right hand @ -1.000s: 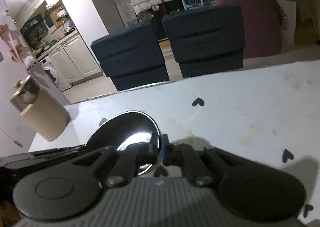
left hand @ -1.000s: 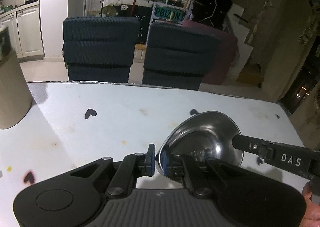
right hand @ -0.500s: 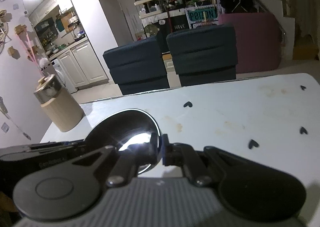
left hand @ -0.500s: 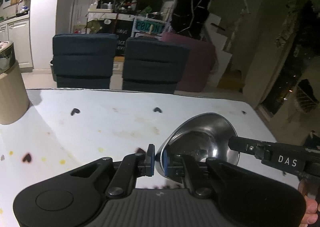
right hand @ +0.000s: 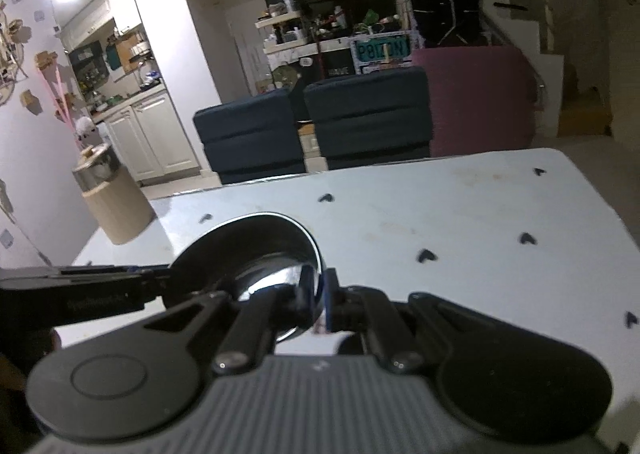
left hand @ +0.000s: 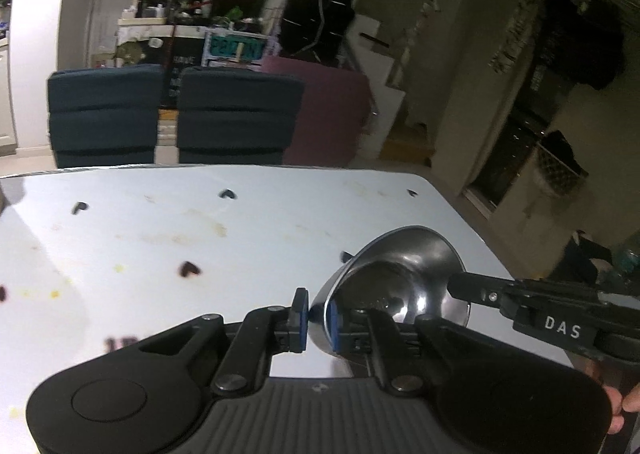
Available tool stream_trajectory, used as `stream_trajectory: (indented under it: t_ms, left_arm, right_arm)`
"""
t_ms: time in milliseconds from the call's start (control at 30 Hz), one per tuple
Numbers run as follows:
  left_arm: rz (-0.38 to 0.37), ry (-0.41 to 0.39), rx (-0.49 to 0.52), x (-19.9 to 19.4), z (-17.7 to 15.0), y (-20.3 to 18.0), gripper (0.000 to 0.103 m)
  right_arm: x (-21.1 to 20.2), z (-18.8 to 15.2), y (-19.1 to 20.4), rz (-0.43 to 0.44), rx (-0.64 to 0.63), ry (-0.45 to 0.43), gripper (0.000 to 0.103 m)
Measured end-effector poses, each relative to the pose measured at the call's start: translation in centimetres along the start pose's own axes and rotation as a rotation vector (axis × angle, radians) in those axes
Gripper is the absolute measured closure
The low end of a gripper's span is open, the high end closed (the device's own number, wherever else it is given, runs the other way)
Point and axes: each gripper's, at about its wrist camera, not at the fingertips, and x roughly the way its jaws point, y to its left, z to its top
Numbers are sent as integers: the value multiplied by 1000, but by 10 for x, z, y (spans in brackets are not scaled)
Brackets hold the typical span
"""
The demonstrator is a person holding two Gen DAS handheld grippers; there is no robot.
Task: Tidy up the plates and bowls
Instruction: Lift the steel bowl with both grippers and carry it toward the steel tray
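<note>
Now lifted higher off the table (left hand: 168,238) than a second ago, the steel bowl (left hand: 396,274) hangs tilted, left gripper (left hand: 316,318) and right gripper (right hand: 318,300) each clamped on opposite rims, so it's mid-carry, unplaced.

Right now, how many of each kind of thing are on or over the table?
Metal bowl: 1, held by both tongs, left and right
Canister: 1
Tongs: 2
Total: 4
</note>
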Motion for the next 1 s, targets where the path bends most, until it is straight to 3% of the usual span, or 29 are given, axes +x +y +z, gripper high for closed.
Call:
stream_trajectory:
  t_ms: [167, 367, 700, 1000]
  left_arm:
    - [-50, 48, 29, 18, -10, -21, 90]
    - [-90, 107, 72, 43, -22, -39, 97]
    - [-54, 200, 107, 79, -38, -39, 98]
    - [-35, 239, 118, 93, -45, -39, 97]
  right_arm:
    - [-2, -6, -16, -59, 9, 8, 98]
    - [3, -15, -36, -136, 19, 56, 99]
    - [32, -26, -47, -171, 11, 153, 99]
    - [66, -29, -46, -189, -7, 243, 98]
